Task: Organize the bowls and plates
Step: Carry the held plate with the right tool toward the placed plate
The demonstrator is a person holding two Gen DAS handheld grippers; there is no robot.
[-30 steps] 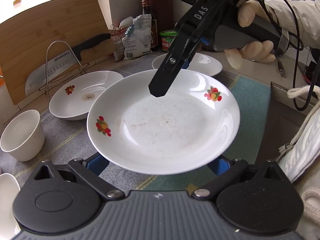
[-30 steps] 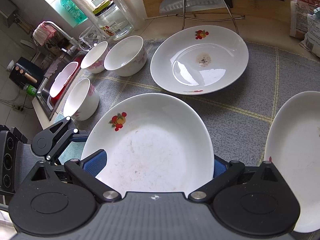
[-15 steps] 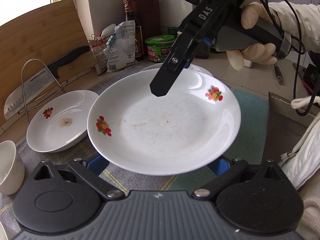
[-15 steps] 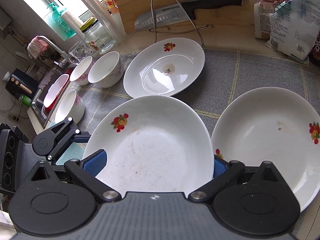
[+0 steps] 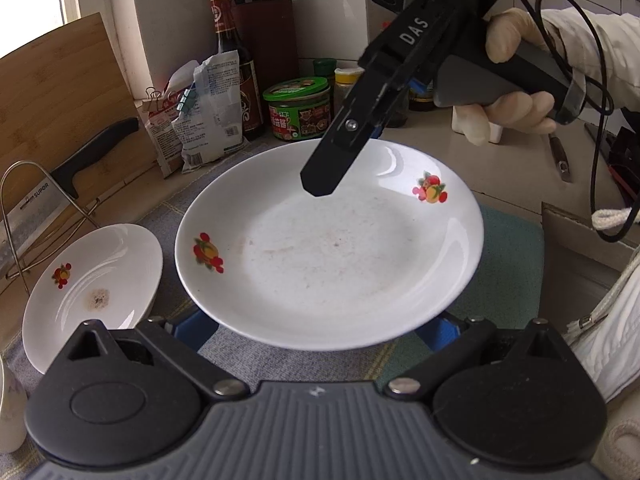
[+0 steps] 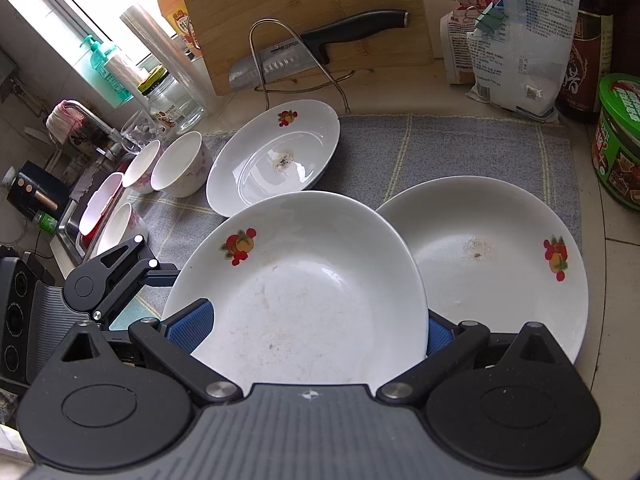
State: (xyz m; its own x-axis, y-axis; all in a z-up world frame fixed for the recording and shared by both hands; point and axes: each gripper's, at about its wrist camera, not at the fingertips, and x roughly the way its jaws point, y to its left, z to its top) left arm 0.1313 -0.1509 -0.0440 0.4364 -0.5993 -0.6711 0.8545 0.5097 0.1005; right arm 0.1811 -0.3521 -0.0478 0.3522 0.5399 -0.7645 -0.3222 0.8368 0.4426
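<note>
In your left wrist view, the left gripper (image 5: pixel 320 322) jaws pinch the near rim of the white fruit-printed plate (image 5: pixel 328 248) above the grey woven mat (image 5: pixel 280 360); the right gripper (image 5: pixel 320 184) grips its far rim. Uneven release could tip it.

In your right wrist view, the held plate overlaps a second white plate (image 6: pixel 500 264) near the bench's right edge, risking a clash; bowls (image 6: pixel 180 170) crowd the sink side.

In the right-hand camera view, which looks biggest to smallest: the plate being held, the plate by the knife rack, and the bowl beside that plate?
1. Held plate, though it is nearest the camera.
2. Plate by the knife rack.
3. Bowl, clearly smallest.
</note>
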